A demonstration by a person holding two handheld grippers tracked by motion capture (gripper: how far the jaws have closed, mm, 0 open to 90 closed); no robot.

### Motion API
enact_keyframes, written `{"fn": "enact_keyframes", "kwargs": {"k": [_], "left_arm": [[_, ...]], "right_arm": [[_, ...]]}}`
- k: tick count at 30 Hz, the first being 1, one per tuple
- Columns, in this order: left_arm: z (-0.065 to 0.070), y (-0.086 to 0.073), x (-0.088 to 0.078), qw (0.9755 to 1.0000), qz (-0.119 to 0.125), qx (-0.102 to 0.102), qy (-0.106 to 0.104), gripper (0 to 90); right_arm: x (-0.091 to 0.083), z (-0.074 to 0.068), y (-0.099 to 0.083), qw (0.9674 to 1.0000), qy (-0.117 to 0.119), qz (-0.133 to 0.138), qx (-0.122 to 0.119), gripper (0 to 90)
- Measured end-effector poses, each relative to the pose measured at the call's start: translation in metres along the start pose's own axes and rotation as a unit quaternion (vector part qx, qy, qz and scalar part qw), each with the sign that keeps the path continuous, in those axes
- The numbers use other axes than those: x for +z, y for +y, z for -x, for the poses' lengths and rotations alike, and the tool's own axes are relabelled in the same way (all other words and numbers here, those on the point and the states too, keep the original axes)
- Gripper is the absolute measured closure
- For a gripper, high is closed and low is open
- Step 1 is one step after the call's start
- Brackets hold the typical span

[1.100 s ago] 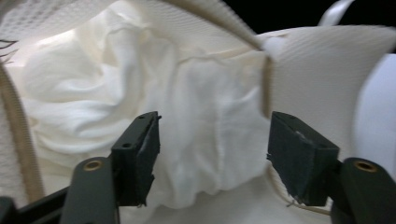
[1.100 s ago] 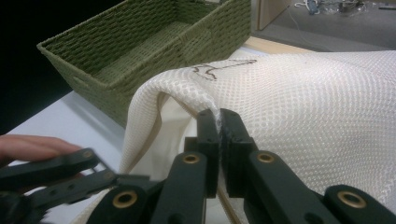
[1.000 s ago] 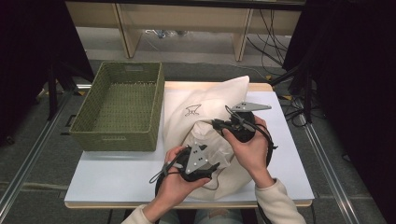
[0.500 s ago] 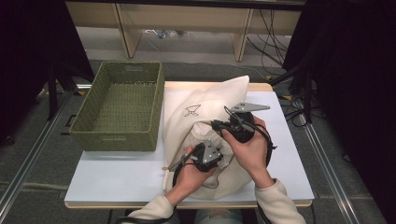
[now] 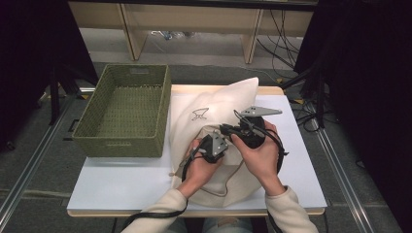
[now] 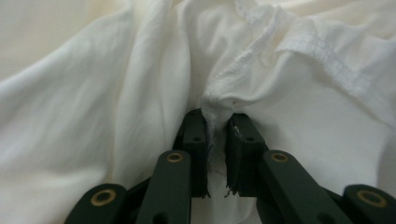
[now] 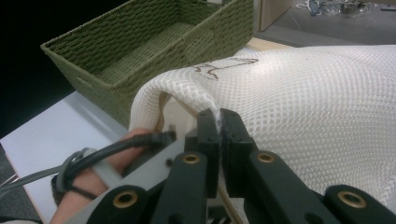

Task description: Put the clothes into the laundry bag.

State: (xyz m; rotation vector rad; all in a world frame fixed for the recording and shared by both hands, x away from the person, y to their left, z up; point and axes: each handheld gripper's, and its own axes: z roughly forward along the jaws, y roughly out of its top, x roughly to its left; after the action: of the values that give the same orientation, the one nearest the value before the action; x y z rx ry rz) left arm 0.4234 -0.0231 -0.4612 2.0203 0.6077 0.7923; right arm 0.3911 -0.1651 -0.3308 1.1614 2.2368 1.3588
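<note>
Here the left tongs [image 6: 215,140] have just been closing and now pinch a fold of soft white cloth [image 6: 116,93] inside the mesh bag [image 5: 228,104]. The right tongs [image 7: 219,128] are pressed together on the bag's rim. The bag lies on the tabletop [image 5: 121,179], beside the green basket [image 5: 124,111]. It looks light and floppy, so grabbing bunched edges seems best.
</note>
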Motion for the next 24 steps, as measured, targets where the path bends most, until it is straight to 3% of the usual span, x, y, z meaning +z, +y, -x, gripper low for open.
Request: {"fn": "enact_keyframes", "kwargs": {"k": [4, 5, 8, 9, 10, 14, 16, 18, 20, 24], "left_arm": [[0.005, 0.000, -0.002, 1.0000, 0.002, 0.005, -0.006, 74.6], [0.012, -0.002, -0.004, 0.9993, 0.001, -0.030, -0.021, 73.2], [0.016, -0.004, -0.012, 0.9989, 0.005, -0.028, -0.038, 66.6], [0.017, -0.004, -0.015, 0.9981, 0.009, -0.018, -0.057, 64.7], [0.018, -0.005, -0.019, 0.9972, 0.017, -0.033, -0.065, 62.2], [0.018, -0.006, -0.039, 0.9960, 0.022, -0.039, -0.078, 55.6], [0.017, -0.006, -0.053, 0.9950, 0.029, -0.041, -0.086, 55.0], [0.016, -0.006, -0.060, 0.9948, 0.034, -0.040, -0.087, 54.8], [0.010, -0.005, -0.082, 0.9927, 0.056, -0.053, -0.093, 55.4], [-0.003, -0.003, -0.111, 0.9920, 0.088, -0.062, -0.067, 58.1]], "right_arm": [[-0.001, 0.004, 0.000, 1.0000, -0.002, 0.004, -0.007, 88.0], [-0.001, 0.005, 0.000, 1.0000, -0.007, 0.000, -0.003, 88.0], [-0.001, 0.006, 0.000, 1.0000, -0.004, 0.001, 0.004, 87.9], [-0.001, 0.007, 0.000, 1.0000, -0.004, 0.001, -0.002, 87.9], [-0.002, 0.007, 0.000, 0.9999, -0.009, 0.001, -0.005, 87.8], [-0.001, 0.005, 0.000, 0.9999, -0.008, -0.001, 0.006, 87.7], [-0.001, 0.006, 0.000, 1.0000, -0.009, -0.003, -0.001, 87.7], [-0.002, 0.006, 0.000, 0.9999, -0.010, -0.005, -0.002, 87.6], [-0.001, 0.007, -0.001, 1.0000, -0.007, 0.000, -0.005, 87.6], [-0.002, 0.005, -0.001, 0.9999, -0.010, -0.007, 0.008, 87.6]]}}
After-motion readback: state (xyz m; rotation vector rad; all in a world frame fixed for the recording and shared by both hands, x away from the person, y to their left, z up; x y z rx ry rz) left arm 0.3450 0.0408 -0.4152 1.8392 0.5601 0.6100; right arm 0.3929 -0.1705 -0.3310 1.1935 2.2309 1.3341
